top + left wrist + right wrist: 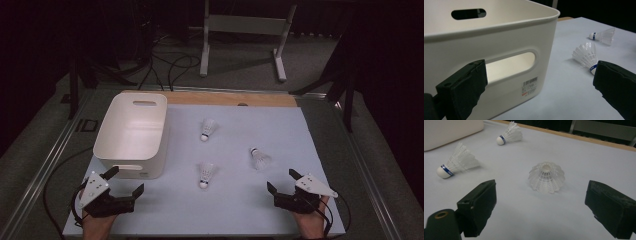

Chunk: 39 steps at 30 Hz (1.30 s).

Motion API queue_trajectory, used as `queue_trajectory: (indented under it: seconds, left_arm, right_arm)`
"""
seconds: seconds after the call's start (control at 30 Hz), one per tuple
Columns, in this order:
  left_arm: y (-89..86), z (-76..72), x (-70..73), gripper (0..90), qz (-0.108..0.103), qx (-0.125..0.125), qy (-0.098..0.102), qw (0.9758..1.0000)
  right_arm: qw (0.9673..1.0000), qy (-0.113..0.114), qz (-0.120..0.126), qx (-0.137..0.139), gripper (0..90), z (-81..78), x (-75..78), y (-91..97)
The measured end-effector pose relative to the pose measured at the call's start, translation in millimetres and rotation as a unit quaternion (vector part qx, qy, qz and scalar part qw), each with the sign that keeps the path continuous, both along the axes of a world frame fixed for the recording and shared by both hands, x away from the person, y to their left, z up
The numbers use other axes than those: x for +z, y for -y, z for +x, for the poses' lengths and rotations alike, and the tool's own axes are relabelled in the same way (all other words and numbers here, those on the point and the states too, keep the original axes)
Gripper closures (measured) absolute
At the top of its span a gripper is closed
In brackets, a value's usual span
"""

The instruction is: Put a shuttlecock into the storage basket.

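Lining up on the first shuttlecock

Both my left gripper and right gripper gape empty; nearest shuttlecock sits at 12 o'clock, so pinch its skirt gently.

White bin cut off at left edge, near shuttlecock cork partly behind claw jaw

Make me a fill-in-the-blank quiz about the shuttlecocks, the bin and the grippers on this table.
1. The number of shuttlecocks lying on the table is ____.
2. Inside, the white bin is ____.
3. The left gripper and right gripper both have their jaws ____.
4. The shuttlecock nearest the right gripper has its skirt turned ____ that gripper.

Missing words: three; empty; open; toward
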<state>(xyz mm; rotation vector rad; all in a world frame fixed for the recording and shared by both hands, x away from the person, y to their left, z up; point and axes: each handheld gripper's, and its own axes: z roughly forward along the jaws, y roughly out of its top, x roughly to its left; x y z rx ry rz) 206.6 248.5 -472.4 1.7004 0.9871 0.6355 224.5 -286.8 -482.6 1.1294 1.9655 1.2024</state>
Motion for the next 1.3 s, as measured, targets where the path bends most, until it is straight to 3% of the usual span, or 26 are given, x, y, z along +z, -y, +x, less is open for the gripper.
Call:
queue_trajectory:
  seconds: [0.7, 1.3]
  left_arm:
    - [0.2, -0.4, -6.4, 0.0, -0.001, 0.009, 0.0, 1.0]
    - [-1.9, 0.0, -8.9, 0.0, -0.004, 0.02, -0.002, 0.9998]
  right_arm:
    - [0.9999, 0.004, 0.007, -0.015, 9.0, 0.4, 2.2, -0.4]
    - [0.9998, 0.001, -0.003, -0.017, 9.1, 9.5, 6.6, -3.4]
